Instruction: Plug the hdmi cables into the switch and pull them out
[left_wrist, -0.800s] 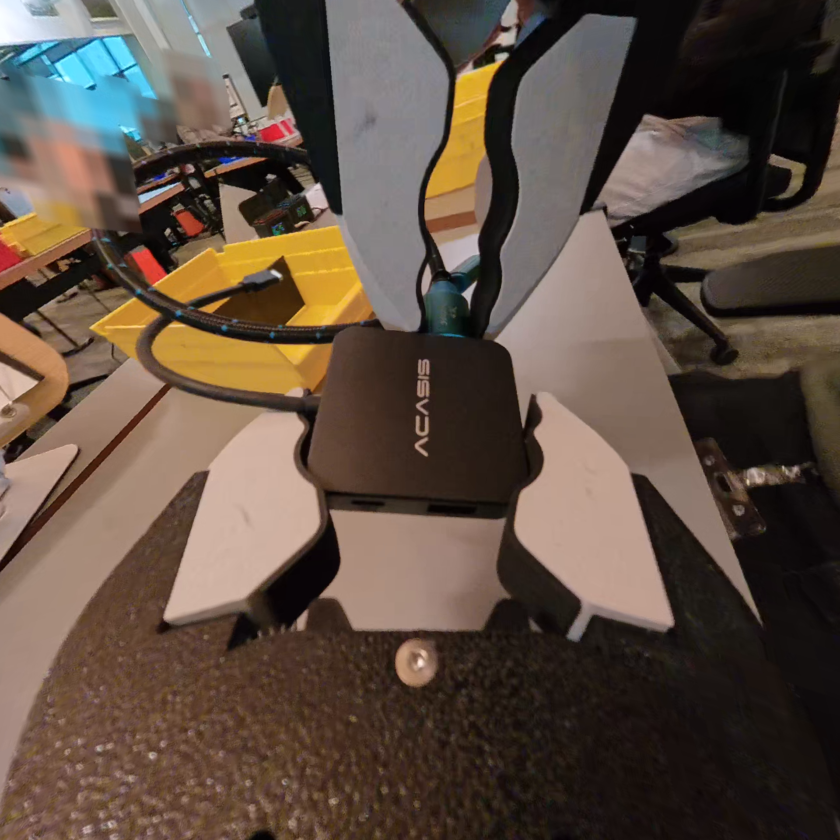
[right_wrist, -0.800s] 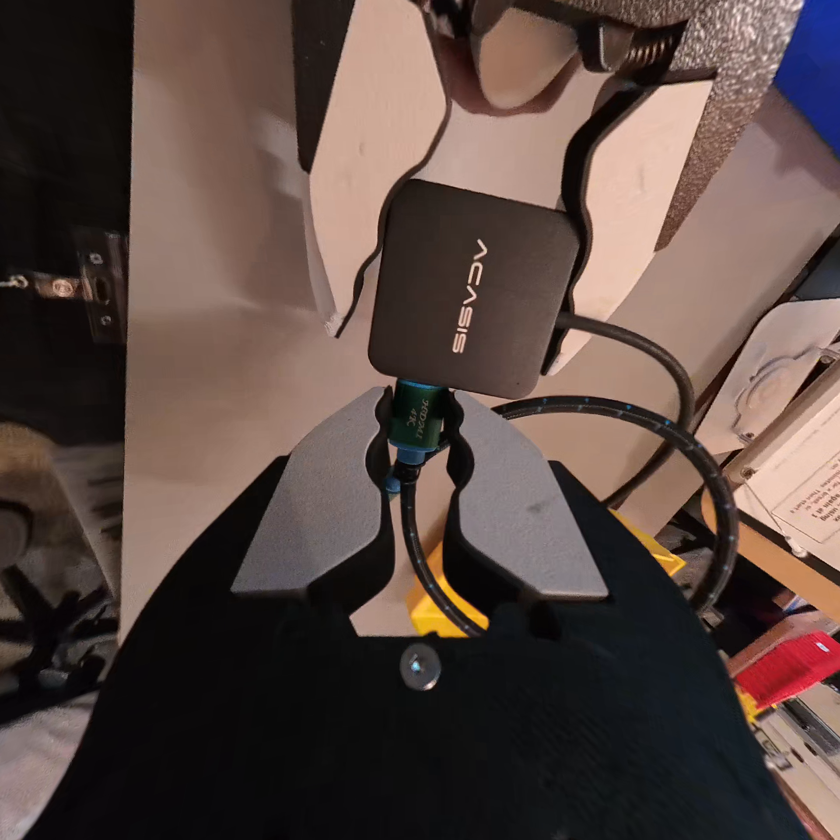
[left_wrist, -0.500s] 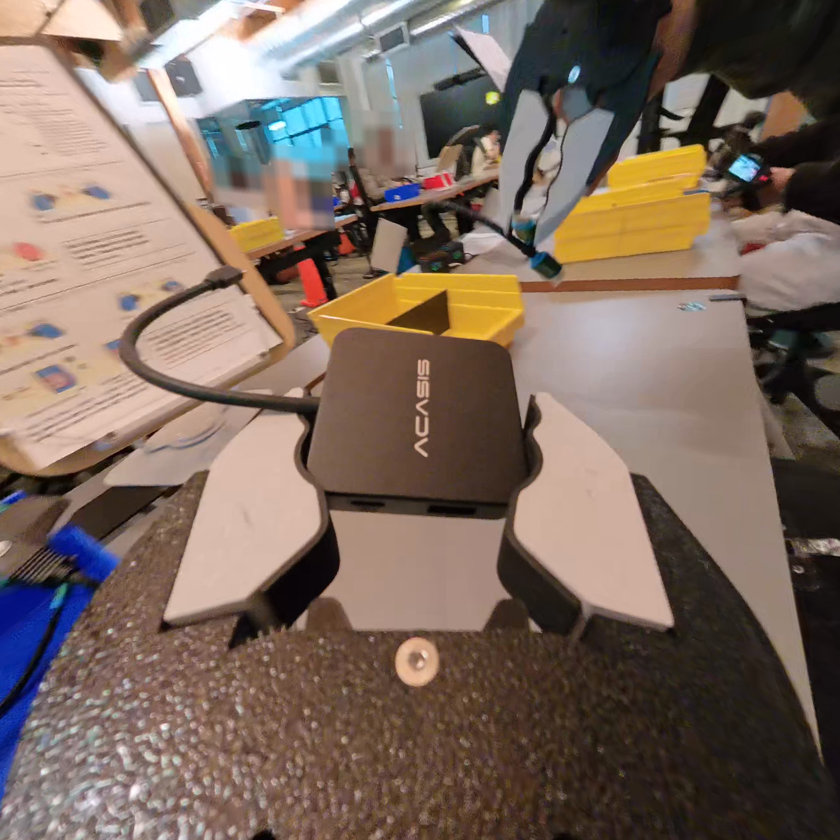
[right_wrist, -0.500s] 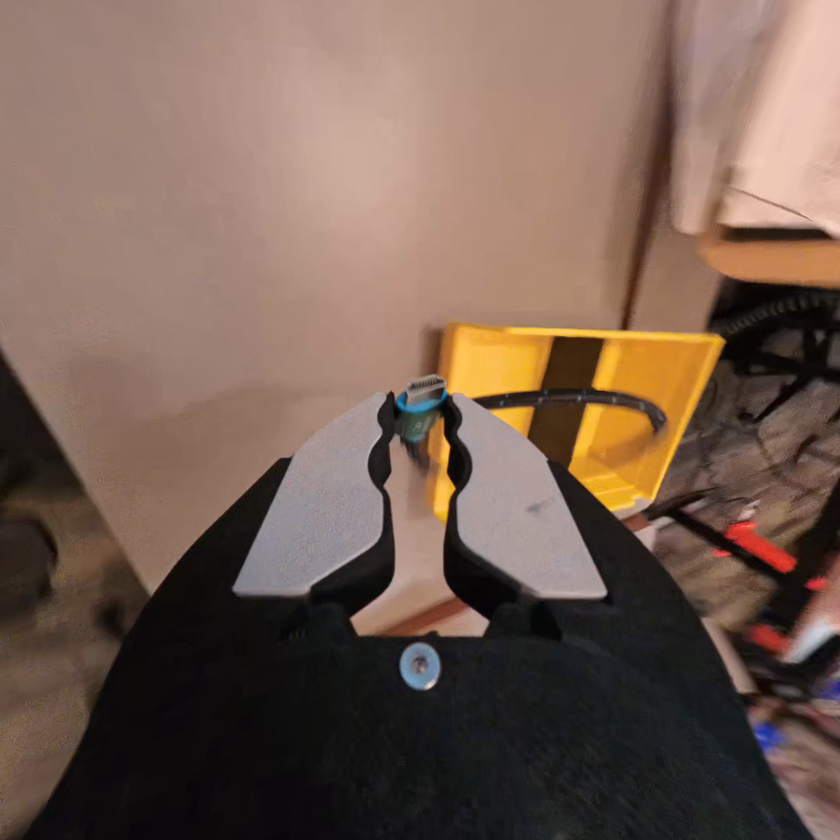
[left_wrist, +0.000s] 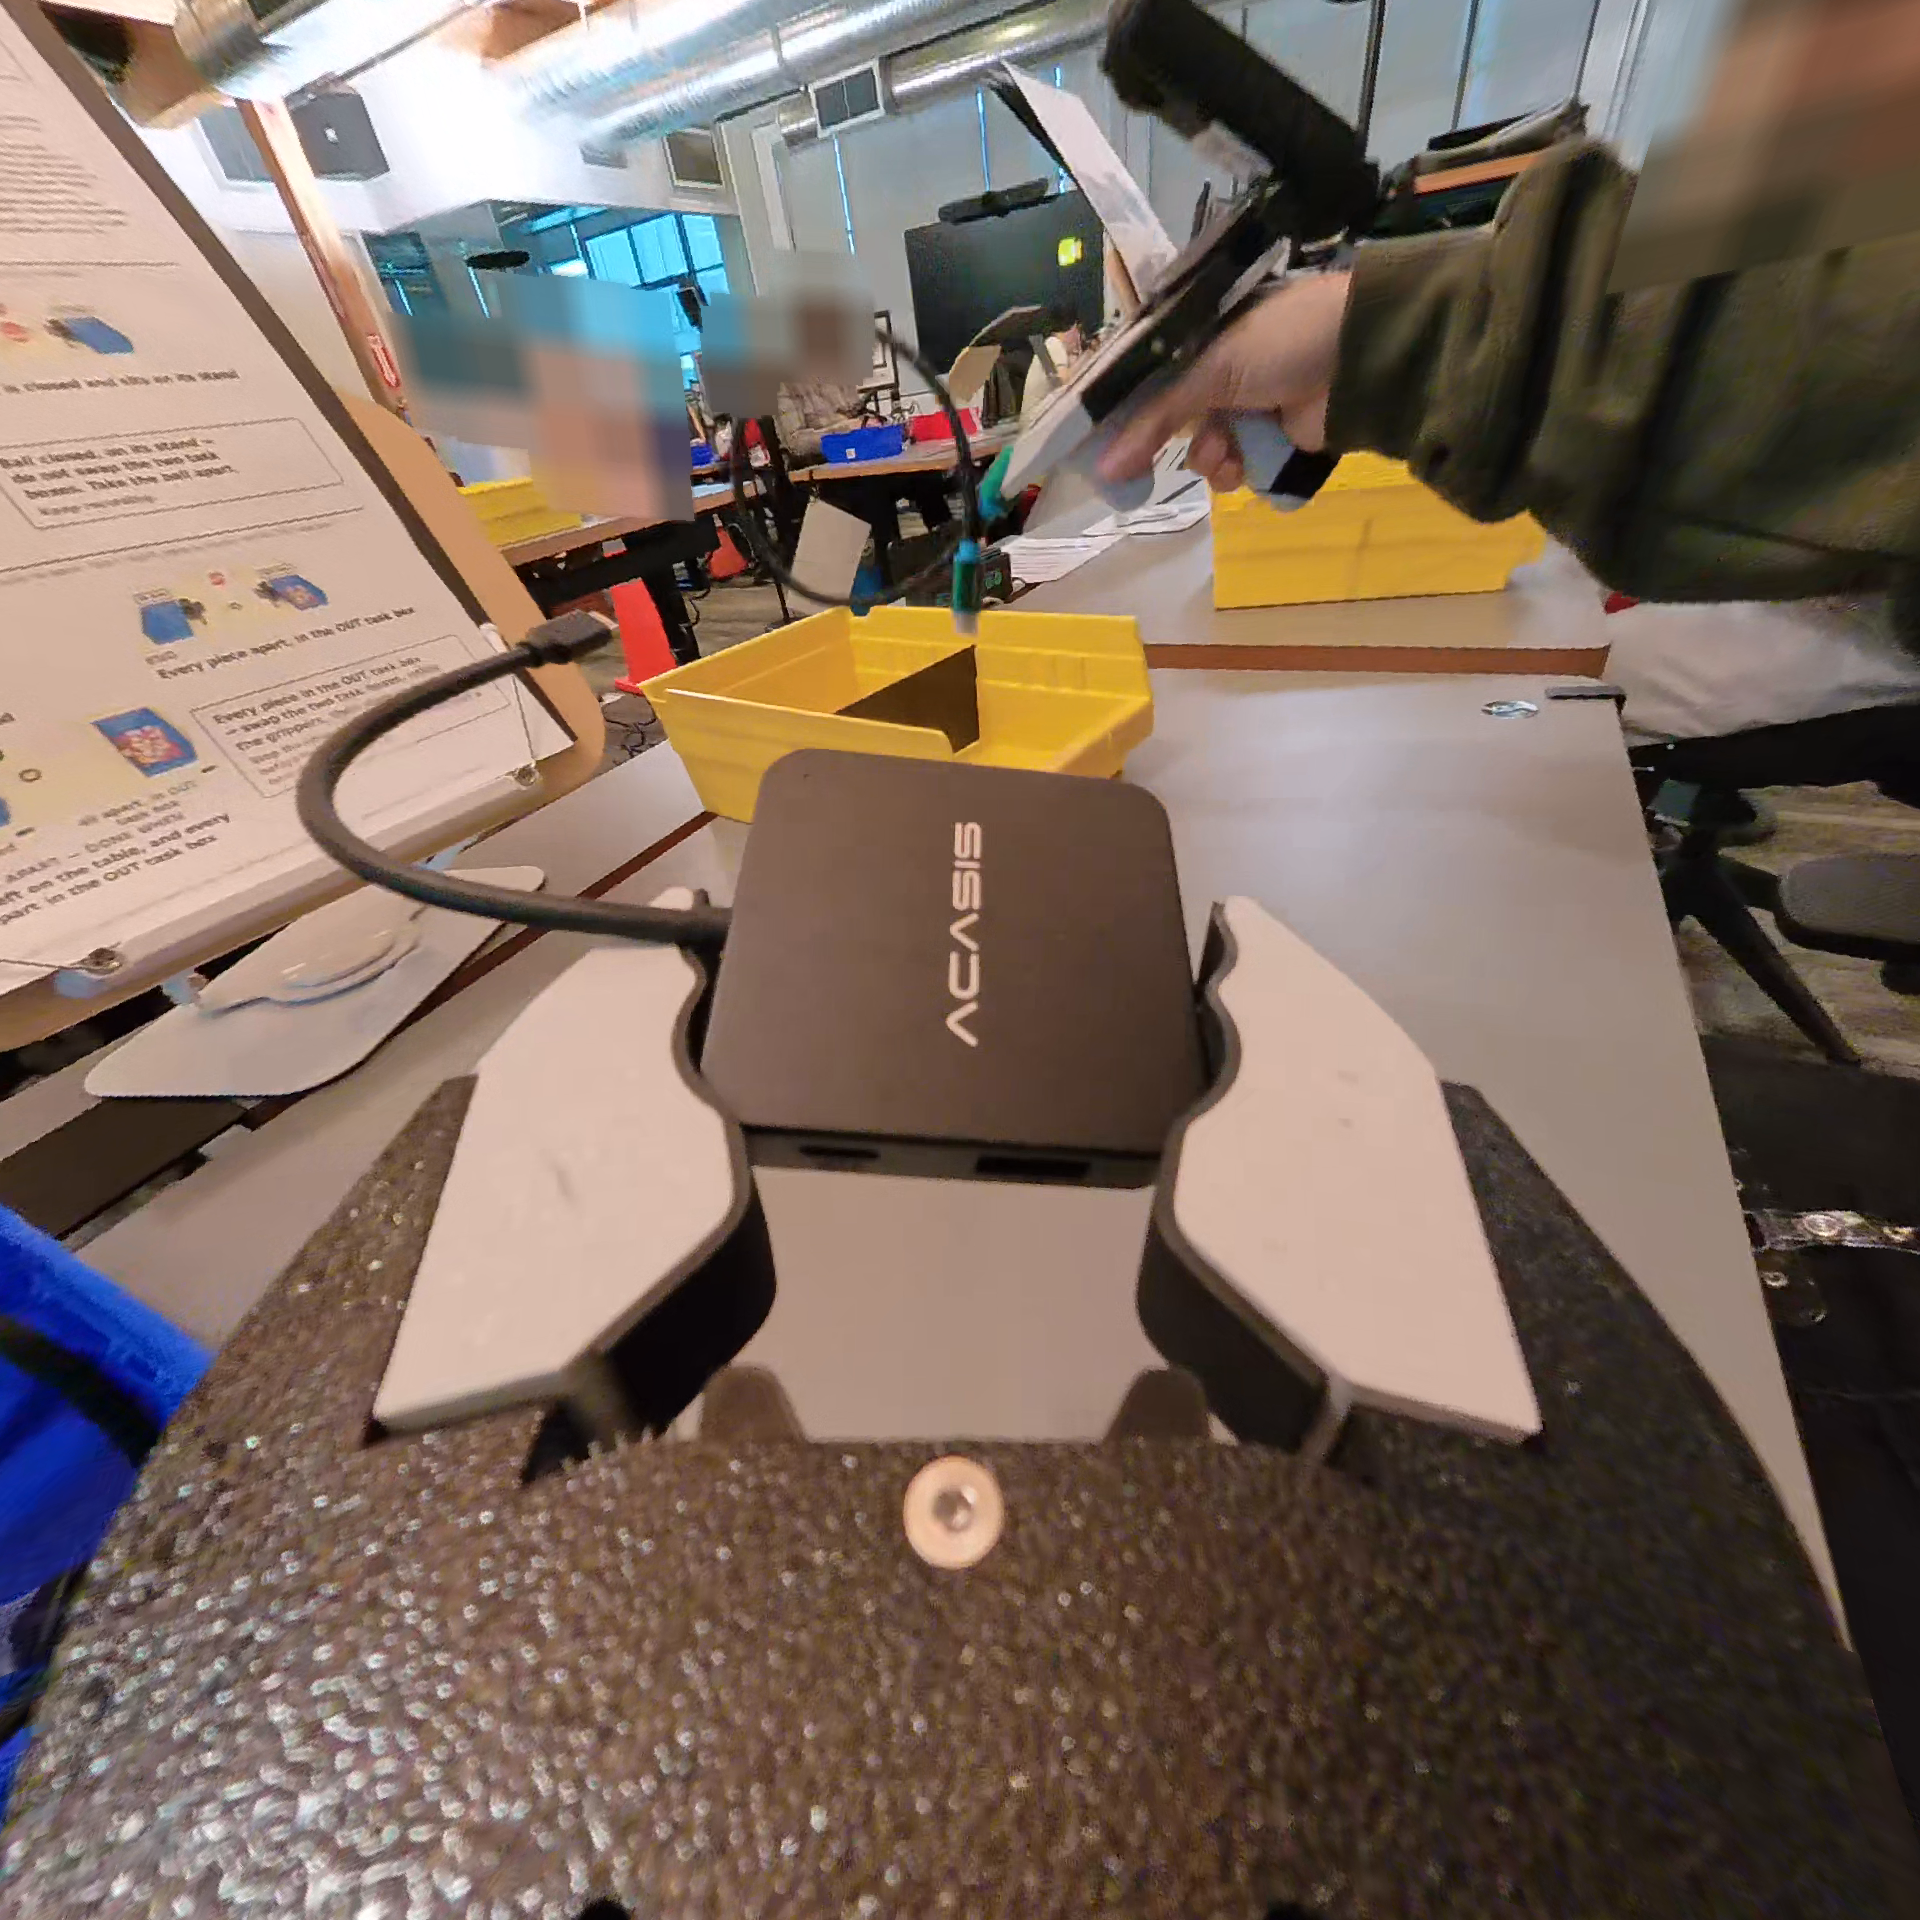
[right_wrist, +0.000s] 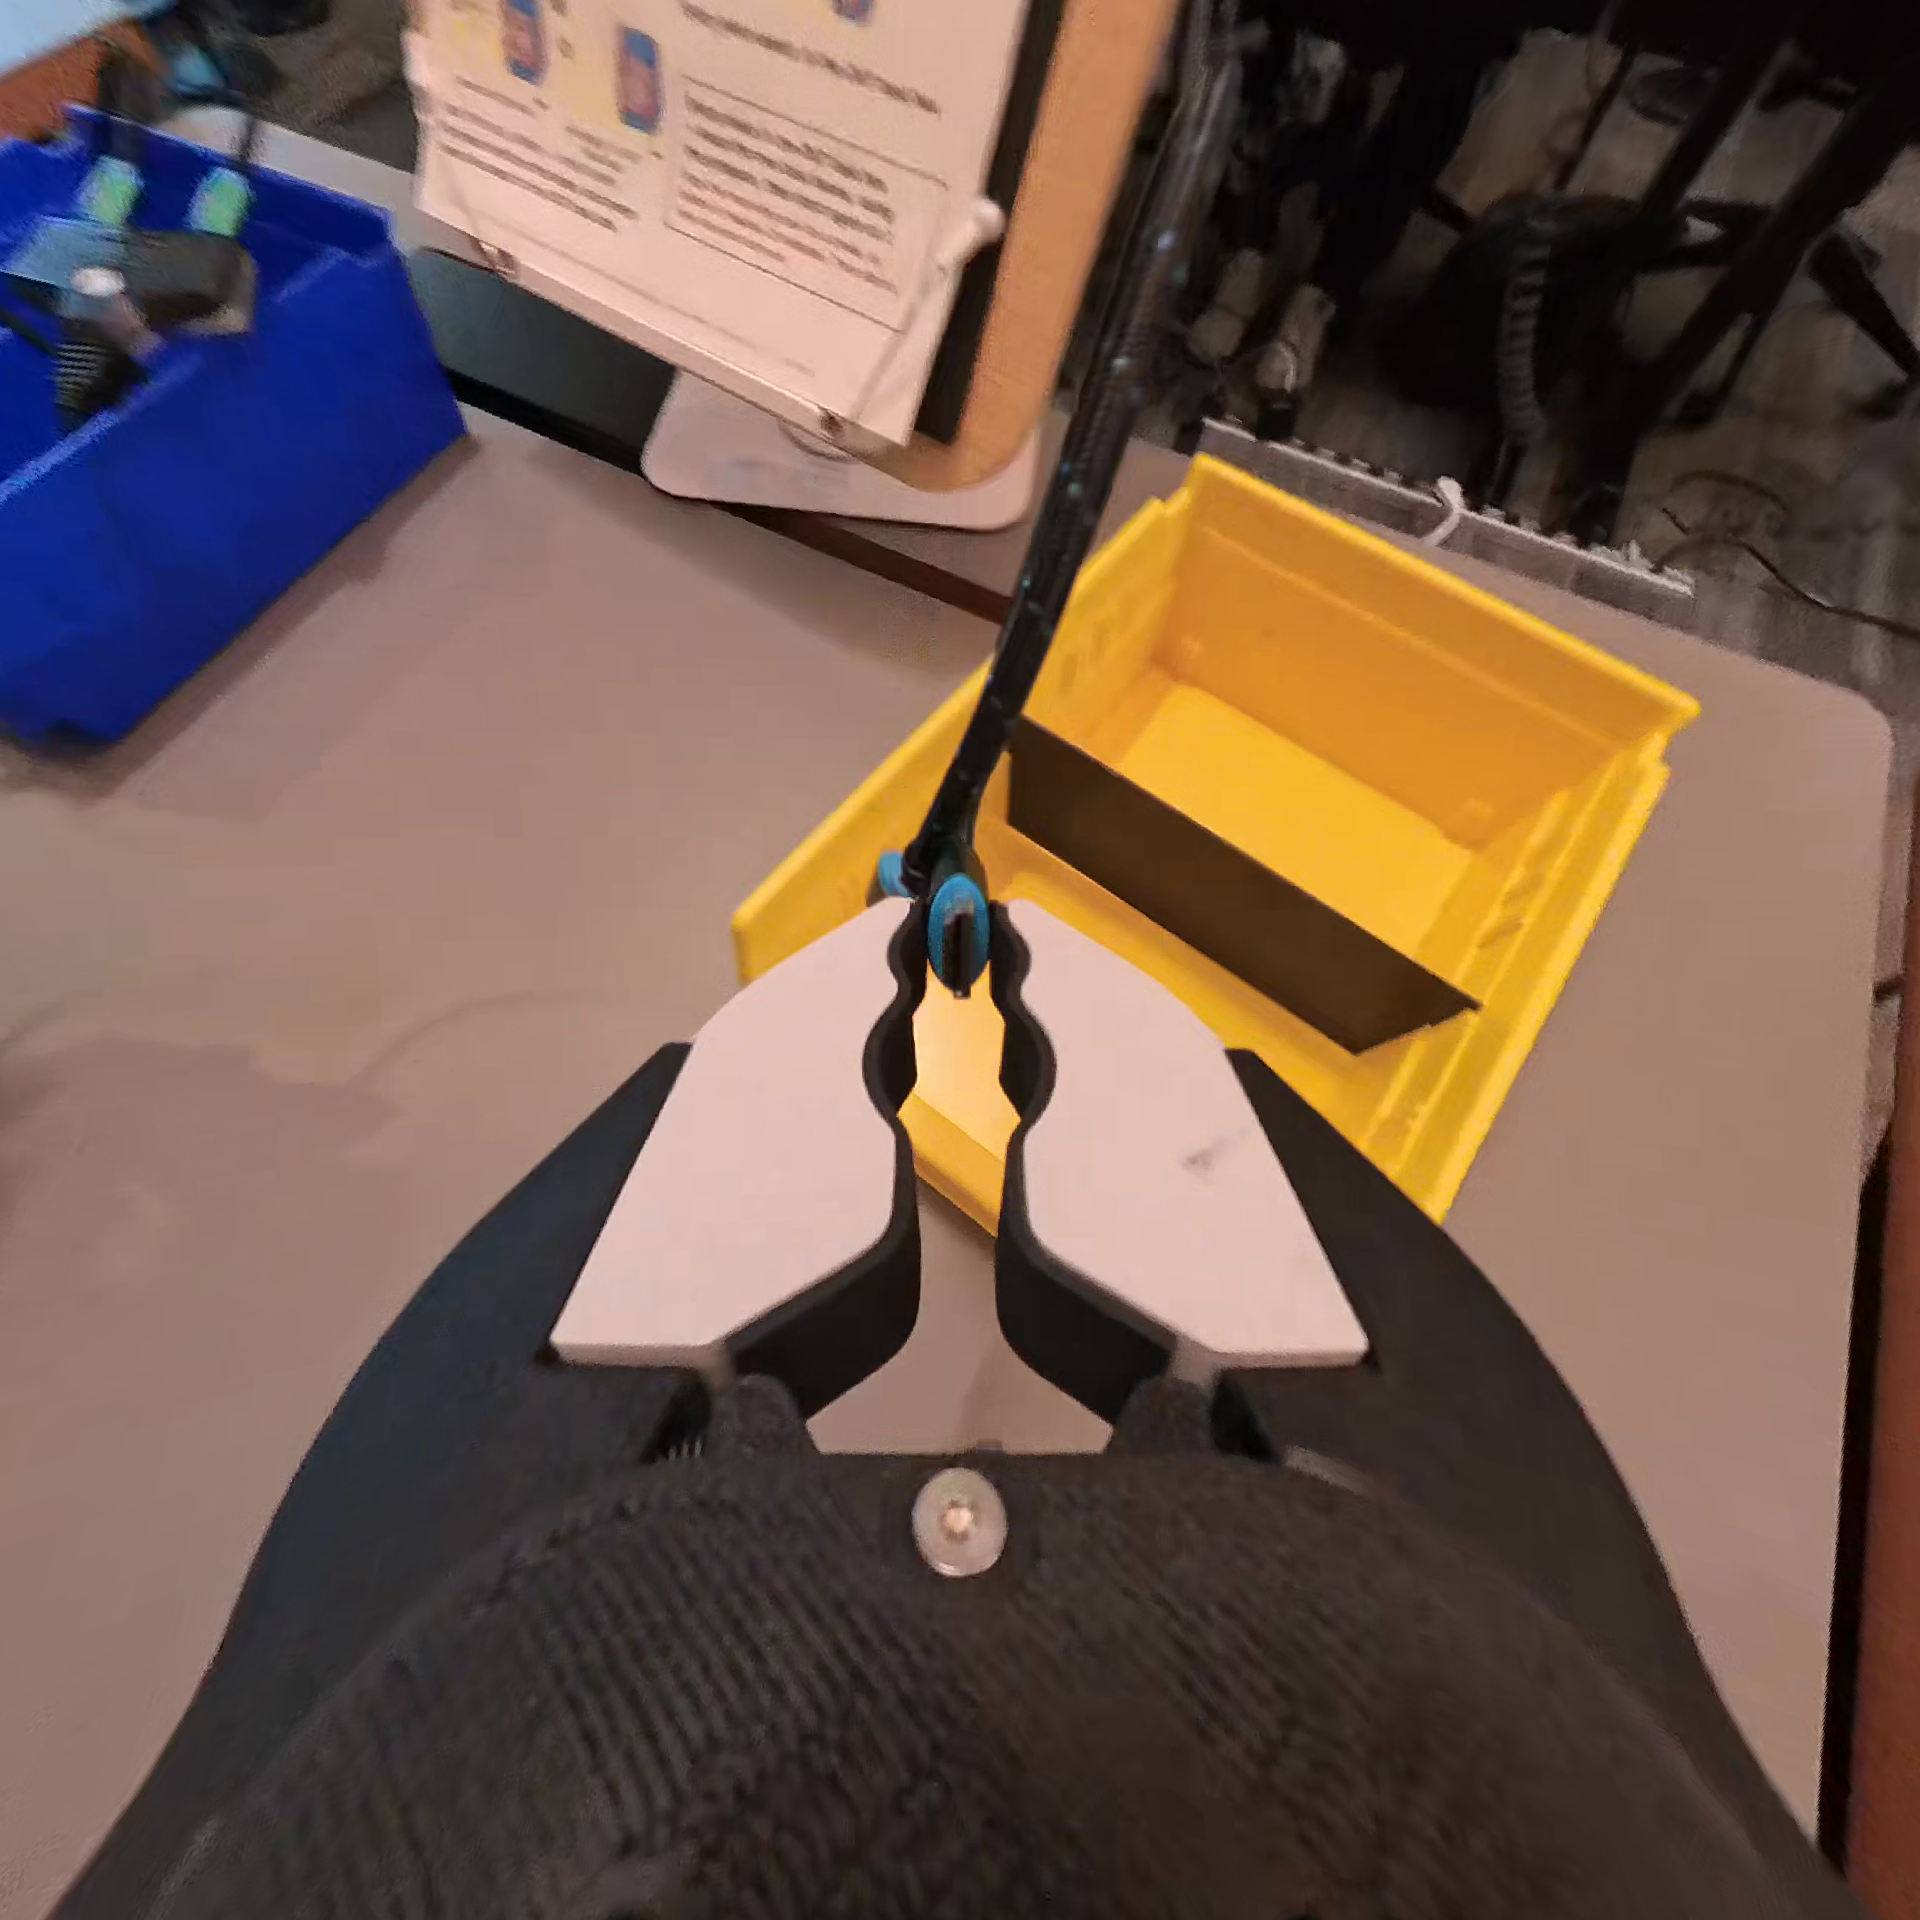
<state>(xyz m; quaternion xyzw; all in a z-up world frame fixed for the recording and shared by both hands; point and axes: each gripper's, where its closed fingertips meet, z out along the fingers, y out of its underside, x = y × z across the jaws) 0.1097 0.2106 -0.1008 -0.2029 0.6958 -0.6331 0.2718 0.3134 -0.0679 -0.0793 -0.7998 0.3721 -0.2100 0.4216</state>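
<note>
Left gripper (left_wrist: 951, 971) clamps one flat black square switch (left_wrist: 951, 935), white lettering running lengthwise away from the camera, two ports facing back. Right gripper (right_wrist: 954, 940) pinches one teal-collared HDMI plug (right_wrist: 954, 928) at its fingertips above the yellow plastic bin (right_wrist: 1558, 769). The black braided cable (right_wrist: 1081, 457) runs beyond it.

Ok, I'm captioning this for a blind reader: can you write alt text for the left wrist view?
The left claw grips a flat black switch by its sides above a grey table. Beyond it, a hand holds the right claw over a yellow bin, with a green-ended HDMI cable dangling from it, unplugged.
</note>
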